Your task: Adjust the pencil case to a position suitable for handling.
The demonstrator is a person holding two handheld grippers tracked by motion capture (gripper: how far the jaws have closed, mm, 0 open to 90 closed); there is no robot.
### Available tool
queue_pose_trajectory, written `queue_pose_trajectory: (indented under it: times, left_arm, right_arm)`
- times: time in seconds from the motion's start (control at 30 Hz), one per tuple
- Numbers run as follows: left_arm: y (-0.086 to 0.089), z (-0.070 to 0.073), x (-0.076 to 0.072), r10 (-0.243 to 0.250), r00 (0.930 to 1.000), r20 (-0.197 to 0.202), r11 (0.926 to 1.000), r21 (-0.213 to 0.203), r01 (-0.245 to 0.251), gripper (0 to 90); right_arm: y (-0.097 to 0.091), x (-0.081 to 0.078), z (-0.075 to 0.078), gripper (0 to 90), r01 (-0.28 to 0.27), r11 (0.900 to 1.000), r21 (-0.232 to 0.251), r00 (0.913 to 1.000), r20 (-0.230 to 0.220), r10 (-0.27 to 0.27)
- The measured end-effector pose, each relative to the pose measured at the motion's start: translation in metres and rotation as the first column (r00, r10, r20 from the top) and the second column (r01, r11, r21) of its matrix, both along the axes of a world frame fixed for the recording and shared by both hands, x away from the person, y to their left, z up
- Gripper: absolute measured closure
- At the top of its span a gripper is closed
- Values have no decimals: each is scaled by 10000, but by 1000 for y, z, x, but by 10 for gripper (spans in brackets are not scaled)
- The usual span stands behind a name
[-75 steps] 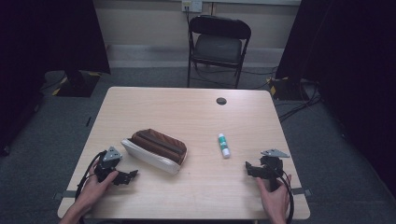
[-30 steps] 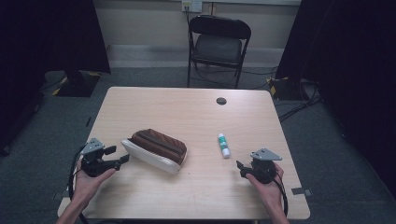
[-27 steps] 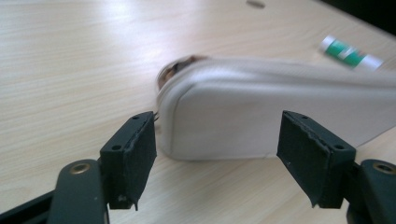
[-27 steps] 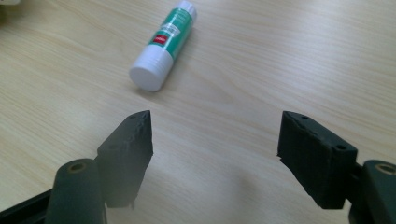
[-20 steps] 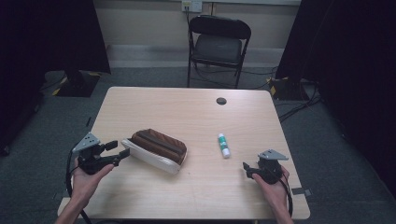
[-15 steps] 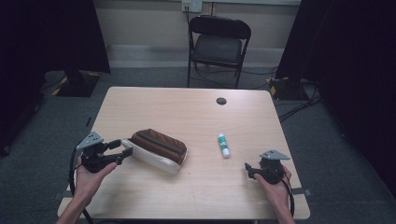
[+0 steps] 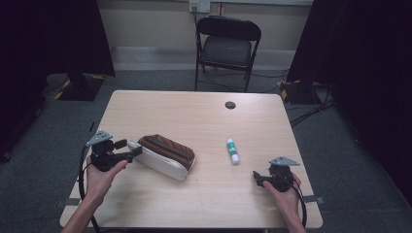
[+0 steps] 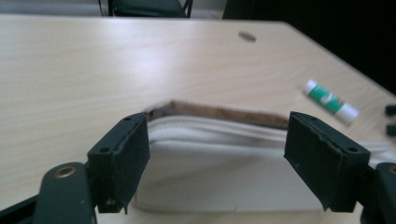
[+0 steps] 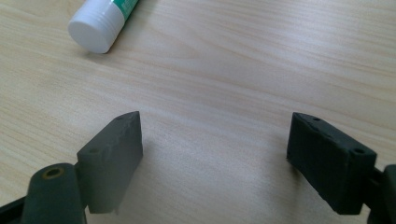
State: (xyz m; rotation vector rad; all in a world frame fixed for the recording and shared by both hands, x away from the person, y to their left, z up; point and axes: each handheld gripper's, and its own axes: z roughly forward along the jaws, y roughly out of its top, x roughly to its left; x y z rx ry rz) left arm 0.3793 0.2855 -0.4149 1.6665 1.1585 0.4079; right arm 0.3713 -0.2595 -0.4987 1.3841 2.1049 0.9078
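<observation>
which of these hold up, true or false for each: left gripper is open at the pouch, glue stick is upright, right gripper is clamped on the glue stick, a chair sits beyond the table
1. The left gripper is open at the pouch: true; its jaws have just been opening.
2. The glue stick stands upright: false, it lies flat on the table.
3. The right gripper is clamped on the glue stick: false, its jaws are open over bare wood, the stick apart from them.
4. A chair sits beyond the table: true.

No legible text or labels

Zipped brown-white pouch (image 7: 165, 156), lying flat
</observation>
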Motion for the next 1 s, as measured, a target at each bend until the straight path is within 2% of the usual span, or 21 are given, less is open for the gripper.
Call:
queue_pose_trajectory:
  times: [0.07, 0.13, 0.2, 0.27, 0.37, 0.47, 0.53, 0.6, 0.67, 0.9, 1.0]
  left_arm:
    - [-2, 3, 2, 28, 9999, 115, 9999, 165, -30, 228]
    - [-3, 2, 5, 37, 9999, -94, 10000, 48, -37, 226]
    - [-5, 0, 7, 73, 9999, -109, 10000, -19, -73, 224]
    - [-5, 0, 9, 190, 9998, -99, 9994, -285, -192, 219]
    - [-7, 0, 12, 390, 9992, -66, 9992, -20, -390, 213]
    - [-9, 1, 17, 440, 9990, -79, 9989, -142, -441, 207]
    - [-12, 2, 21, 574, 9983, -62, 9984, -12, -574, 206]
    - [-13, 1, 24, 600, 9980, -184, 9981, 172, -597, 202]
    - [-16, -3, 27, 629, 9973, -373, 9980, 131, -624, 200]
    - [-24, -10, 28, 915, 9954, -283, 9948, 482, -901, 199]
    - [-28, -10, 27, 854, 9961, -201, 9946, 613, -841, 212]
  right_arm:
    - [0, 0, 0, 173, -19, 10000, -39, 10000, 35, 19]
    - [0, 0, 0, 172, 5, 10000, 31, 10000, -4, -5]
    - [0, 0, -1, 173, -1, 10000, 41, 10000, 4, 1]
    - [-1, -1, -1, 173, 6, 10000, 60, 10000, 65, -6]
    - [-1, -1, -1, 172, 19, 10000, 63, 10000, 59, -19]
    - [-1, -1, -1, 173, 17, 10000, 63, 10000, 60, -18]
    - [-1, -1, -1, 173, 16, 10000, 61, 10000, 61, -17]
    - [-1, -1, -1, 173, 16, 10000, 59, 10000, 64, -16]
    - [-1, -1, -1, 173, 0, 10000, 44, 10000, 67, 0]
    - [-1, -1, -1, 174, -12, 10000, 36, 10000, 82, 12]
    - [-1, -1, -1, 174, -16, 10000, 35, 10000, 83, 15]
